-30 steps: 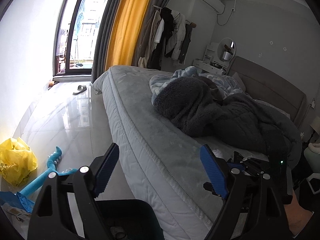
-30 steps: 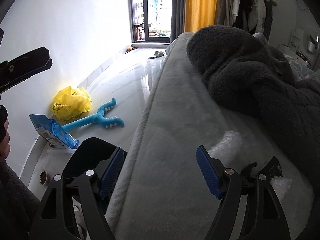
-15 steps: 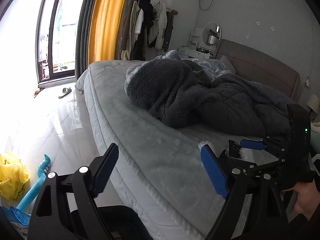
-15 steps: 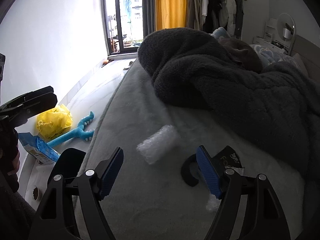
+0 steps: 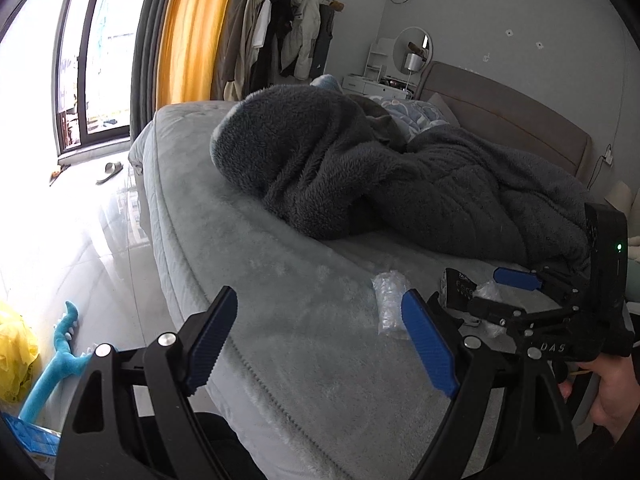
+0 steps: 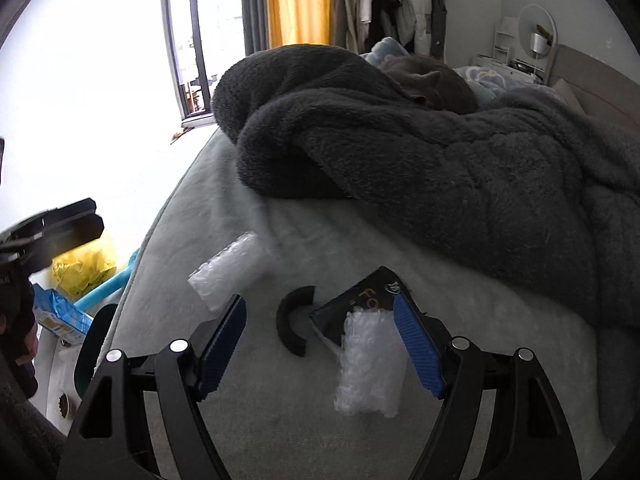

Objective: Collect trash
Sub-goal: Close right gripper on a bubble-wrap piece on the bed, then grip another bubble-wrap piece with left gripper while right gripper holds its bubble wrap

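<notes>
On the grey bedspread (image 6: 280, 420), a small cluster of trash is seen just in front of the heaped dark blanket (image 6: 440, 184): a bubble-wrap roll (image 6: 230, 276) lies farther from the blanket's near fold, a second bubble-wrap piece (image 6: 370, 364) lies nearer the camera, partly over a black packet (image 6: 360, 308), and a black curved scrap (image 6: 292, 320) rests beside that packet. The right gripper (image 6: 320, 344) is held spread above these pieces, its blue pads touching nothing, with the second bubble-wrap piece just inside the right-hand pad. The left gripper (image 5: 320, 340) is likewise held wide apart and empty, over the bed edge on the side away from the blanket. A grey cat (image 6: 432, 84) is seen curled on top of the blanket, well apart from the trash. Several risks are judged from here: the light bubble wrap could be pushed aside or flattened rather than pinched if one pad lands on it first; the plush bedspread could be caught together with it; the packet beneath could be dragged along and dropped; and the two tools, close together over the bed, could be knocked against each other.
</notes>
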A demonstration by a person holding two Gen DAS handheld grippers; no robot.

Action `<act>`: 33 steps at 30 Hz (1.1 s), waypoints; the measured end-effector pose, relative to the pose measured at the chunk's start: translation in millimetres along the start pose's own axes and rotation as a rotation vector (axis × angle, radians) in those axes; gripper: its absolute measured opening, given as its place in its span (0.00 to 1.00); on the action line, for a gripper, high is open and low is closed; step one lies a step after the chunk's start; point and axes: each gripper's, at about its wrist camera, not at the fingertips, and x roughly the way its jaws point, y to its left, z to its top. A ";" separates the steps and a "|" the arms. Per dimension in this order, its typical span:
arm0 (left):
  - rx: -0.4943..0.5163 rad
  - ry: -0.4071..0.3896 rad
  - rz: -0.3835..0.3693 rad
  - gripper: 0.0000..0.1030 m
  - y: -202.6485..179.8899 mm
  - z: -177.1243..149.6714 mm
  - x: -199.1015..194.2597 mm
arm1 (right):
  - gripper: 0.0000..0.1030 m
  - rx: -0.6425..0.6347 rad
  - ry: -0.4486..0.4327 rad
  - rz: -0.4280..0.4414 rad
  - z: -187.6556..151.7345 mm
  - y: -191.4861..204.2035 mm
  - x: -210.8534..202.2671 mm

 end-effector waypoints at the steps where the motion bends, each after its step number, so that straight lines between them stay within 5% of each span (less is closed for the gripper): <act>1: -0.011 -0.001 -0.008 0.84 -0.6 -0.4 -0.1 | 0.75 0.008 -0.002 0.002 0.8 -2.0 0.3; 13: 0.017 -0.008 -0.027 0.84 -15.8 -0.8 -11.2 | 0.75 0.074 0.066 -0.071 -11.9 -39.0 0.2; 20: -0.027 -0.031 -0.037 0.84 -10.9 6.4 -22.3 | 0.74 0.153 0.069 -0.016 -15.0 -51.6 -4.3; 30: -0.041 -0.021 -0.040 0.84 1.9 0.1 -29.0 | 0.34 0.104 0.119 -0.036 -23.8 -44.3 2.3; 33: -0.041 -0.031 -0.066 0.84 0.9 4.3 -32.4 | 0.33 0.093 0.089 -0.031 -27.3 -46.7 -3.7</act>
